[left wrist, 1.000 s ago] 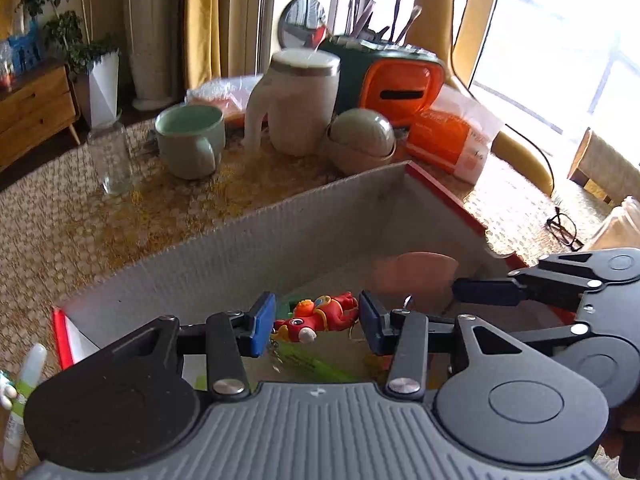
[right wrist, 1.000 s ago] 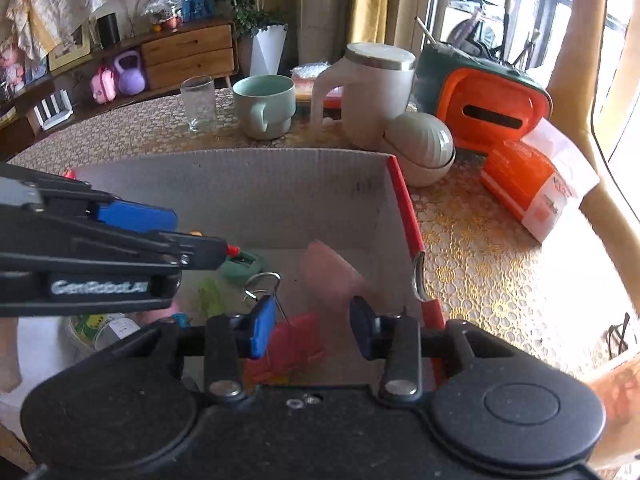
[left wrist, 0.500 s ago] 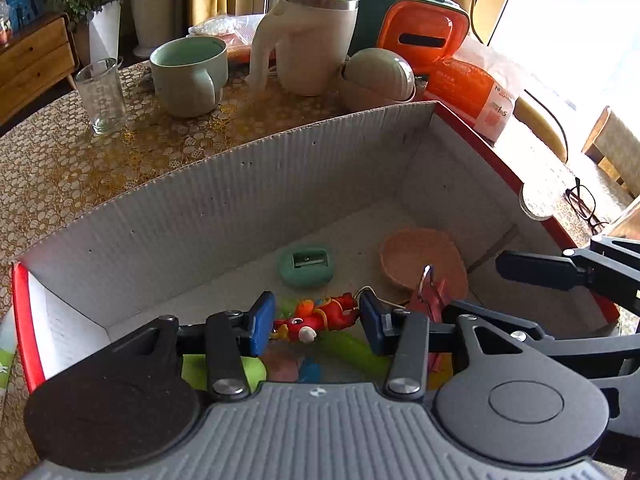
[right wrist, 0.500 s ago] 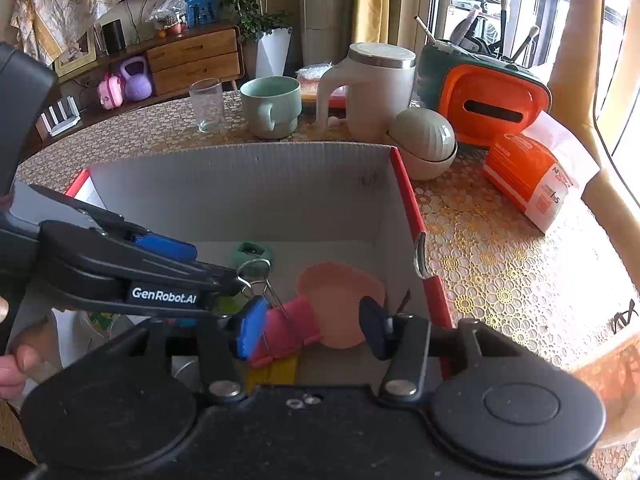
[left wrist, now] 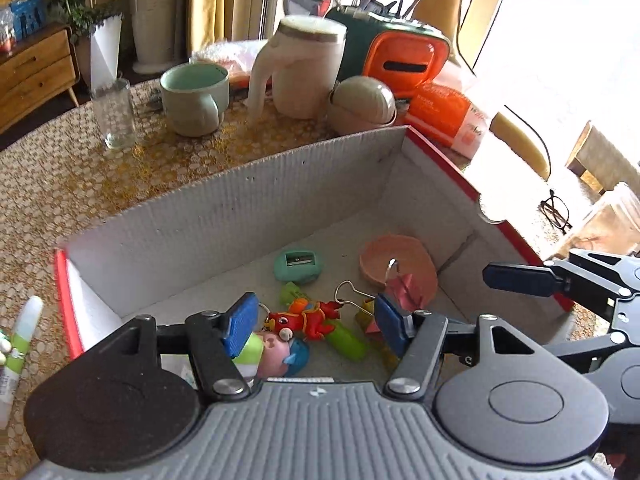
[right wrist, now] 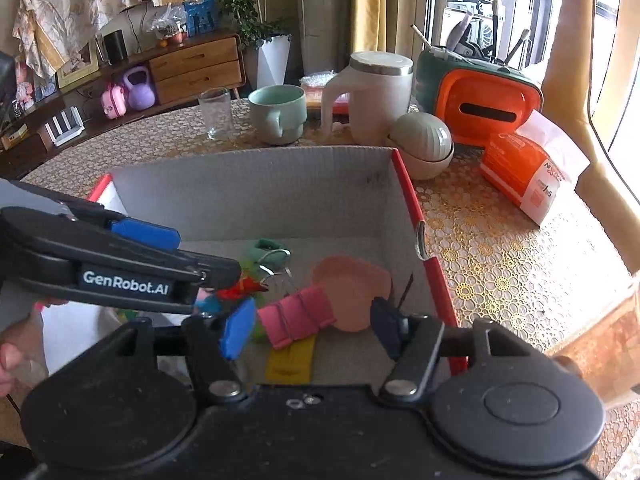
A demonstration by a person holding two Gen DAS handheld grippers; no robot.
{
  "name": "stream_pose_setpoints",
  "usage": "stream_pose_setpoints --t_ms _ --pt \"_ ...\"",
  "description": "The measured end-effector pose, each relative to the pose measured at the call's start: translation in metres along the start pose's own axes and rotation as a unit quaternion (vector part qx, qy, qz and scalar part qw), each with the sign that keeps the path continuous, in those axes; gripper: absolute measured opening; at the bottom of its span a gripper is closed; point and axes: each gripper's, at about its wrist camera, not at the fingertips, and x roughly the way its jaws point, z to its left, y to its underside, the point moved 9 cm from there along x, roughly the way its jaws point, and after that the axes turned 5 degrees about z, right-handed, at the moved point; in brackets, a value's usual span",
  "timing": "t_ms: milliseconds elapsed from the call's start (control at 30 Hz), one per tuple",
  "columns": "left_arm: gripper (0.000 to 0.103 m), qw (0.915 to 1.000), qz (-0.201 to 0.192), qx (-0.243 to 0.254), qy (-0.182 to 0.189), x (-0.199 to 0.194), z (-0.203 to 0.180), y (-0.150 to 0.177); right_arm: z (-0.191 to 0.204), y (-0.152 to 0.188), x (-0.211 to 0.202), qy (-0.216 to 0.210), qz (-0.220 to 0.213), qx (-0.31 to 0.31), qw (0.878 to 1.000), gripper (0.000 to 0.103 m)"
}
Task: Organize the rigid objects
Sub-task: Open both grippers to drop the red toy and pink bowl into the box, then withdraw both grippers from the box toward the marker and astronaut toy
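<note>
Yellow curtains, wooden sideboard, bright window light

Along the table's far edge I see a glass, a green mug and a white jug. An orange packet lies near its right edge.

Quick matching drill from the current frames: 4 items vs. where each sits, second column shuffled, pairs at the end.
Things:
1. pink binder clip
2. drinking glass
3. eyeglasses
4. teal sharpener

Places:
A. on the table right of the box
B. box floor, near the back wall
C. on the table beside the green mug
D. in the box, between the open right gripper pads

Pairs: 1-D, 2-C, 3-A, 4-B
</note>
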Motion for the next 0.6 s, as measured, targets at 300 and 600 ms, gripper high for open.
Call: stream_pose_setpoints --t_ms 300,600 --pt "0.064 0.9991 -0.041 0.009 -0.002 -0.052 0.004 0.009 0.024 0.001 -0.034 -0.018 -0.023 -0.002 1.000 0.073" --pt "0.064 0.9964 -0.081 0.023 -0.011 -0.106 0.015 0.027 0.050 0.003 -0.063 -0.035 -0.047 -0.001 0.998 0.079"
